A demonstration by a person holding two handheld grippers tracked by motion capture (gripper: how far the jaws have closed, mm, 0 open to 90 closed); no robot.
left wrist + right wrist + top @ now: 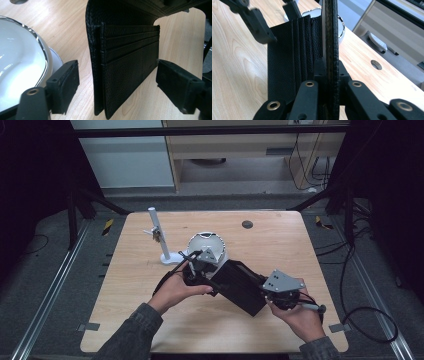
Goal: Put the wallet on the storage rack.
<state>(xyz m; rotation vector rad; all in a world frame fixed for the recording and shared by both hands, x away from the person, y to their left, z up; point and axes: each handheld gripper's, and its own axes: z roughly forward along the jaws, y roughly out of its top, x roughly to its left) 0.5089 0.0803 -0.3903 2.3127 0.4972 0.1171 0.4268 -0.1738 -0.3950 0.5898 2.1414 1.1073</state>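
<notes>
A black leather wallet (240, 287) lies open on the wooden table (280, 245). My right gripper (264, 292) is shut on the edge of one flap, which stands upright between its jaws (329, 67). The other flap, with its card slots (125, 62), stands on edge between the spread jaws of my left gripper (116, 75); neither pad touches it. In the high view the left gripper (196, 266) is at the wallet's far left end, just in front of a white bowl (205, 242). The left gripper's jaws (275, 20) also appear over the card slots (287, 57) in the right gripper view.
The white bowl with a shiny rim (20, 65) sits close to the left jaw. A white post on a round base (159, 237) stands at the back left. A round hole (247, 224) is in the table's far side.
</notes>
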